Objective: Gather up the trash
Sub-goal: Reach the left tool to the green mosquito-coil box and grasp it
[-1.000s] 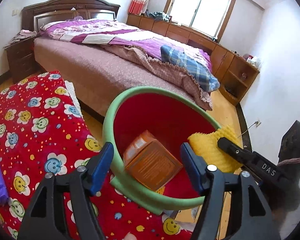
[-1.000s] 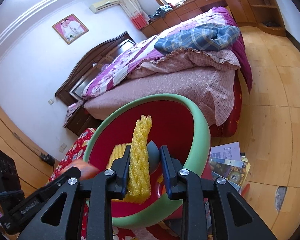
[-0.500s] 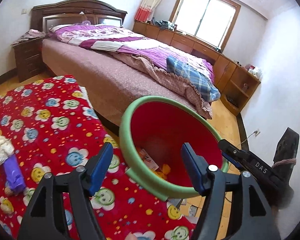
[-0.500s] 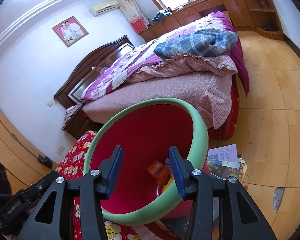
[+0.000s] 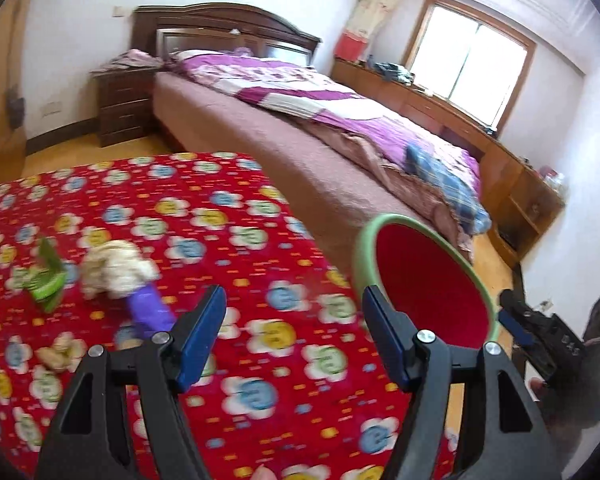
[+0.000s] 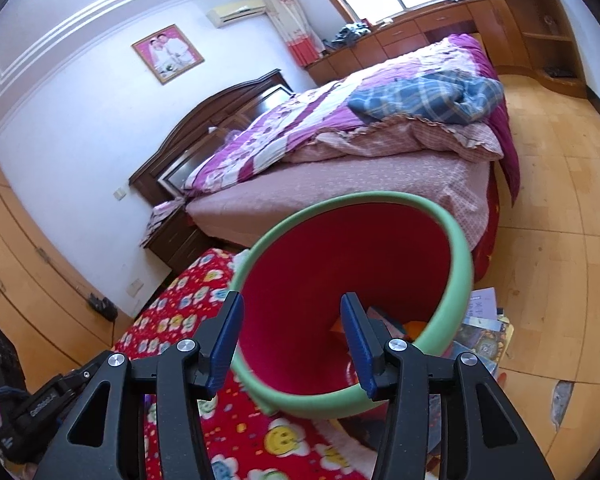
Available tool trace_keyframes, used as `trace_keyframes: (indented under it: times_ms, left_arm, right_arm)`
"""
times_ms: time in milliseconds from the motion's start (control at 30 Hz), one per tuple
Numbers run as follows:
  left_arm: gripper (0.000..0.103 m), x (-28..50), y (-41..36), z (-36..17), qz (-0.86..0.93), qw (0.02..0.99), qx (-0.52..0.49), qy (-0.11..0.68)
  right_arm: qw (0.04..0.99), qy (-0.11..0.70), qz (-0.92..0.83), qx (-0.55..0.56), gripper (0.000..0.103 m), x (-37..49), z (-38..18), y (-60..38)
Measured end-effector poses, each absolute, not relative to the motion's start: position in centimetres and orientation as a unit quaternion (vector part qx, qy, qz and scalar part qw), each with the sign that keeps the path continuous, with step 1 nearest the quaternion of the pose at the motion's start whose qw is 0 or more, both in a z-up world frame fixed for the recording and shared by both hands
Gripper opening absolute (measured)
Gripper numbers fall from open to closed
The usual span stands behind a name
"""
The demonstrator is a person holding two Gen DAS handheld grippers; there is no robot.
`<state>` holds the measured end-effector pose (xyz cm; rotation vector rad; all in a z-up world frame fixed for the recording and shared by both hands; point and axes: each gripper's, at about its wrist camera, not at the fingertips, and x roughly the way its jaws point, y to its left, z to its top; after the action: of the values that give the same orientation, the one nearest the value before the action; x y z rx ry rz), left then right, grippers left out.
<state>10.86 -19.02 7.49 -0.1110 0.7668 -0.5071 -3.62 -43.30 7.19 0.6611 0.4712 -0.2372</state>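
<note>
Red bin point(image 6: 340, 248) — contents half hidden behind right claw point(image 6: 292, 344).

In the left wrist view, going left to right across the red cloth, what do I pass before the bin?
Green wrapper → cream crumpled wad → purple packet → red bin with a green rim, at the cloth's right edge.

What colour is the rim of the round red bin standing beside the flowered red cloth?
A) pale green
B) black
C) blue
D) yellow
A: in both wrist views the round red bin carries a thick pale green rim around its open mouth, next to the flowered red cloth.
</note>
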Motion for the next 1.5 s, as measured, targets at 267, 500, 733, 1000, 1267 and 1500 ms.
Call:
trace_keyframes:
  times_ms: [267,500,733,1000,1267,1500]
  left_arm:
    - [0.070,13.0,-12.6,7.4,-0.183,0.910,-0.045,0.370]
    - [0.074,16.3,-6.1,6.2,-0.101,0.917,-0.040,0.384]
    - [0.085,20.4,-1.5,3.9,-0.061,0.910,-0.039,0.409]
    - [0.086,23.1,-0.7,0.7,-0.075,0.888,-0.057,0.449]
    - [0.086,23.2,-2.5,-1.3,-0.067,0.887,-0.005,0.456]
    - [0.081,23.1,-3.2,-1.5,-0.059,0.893,0.019,0.446]
  right_arm:
    - [0.916,0.243,-0.094,0.306,0.059,-2.4,7.8,-40.5]
    - [0.916,0.264,-0.074,0.292,0.059,-0.8,7.4,-38.2]
    - [0.913,0.293,-0.062,0.278,0.059,0.7,6.6,-36.4]
    - [0.910,0.308,-0.061,0.271,0.059,1.6,5.9,-35.3]
    - [0.908,0.320,-0.057,0.267,0.059,2.1,5.5,-34.5]
    - [0.908,0.325,-0.049,0.260,0.059,2.3,5.4,-33.7]
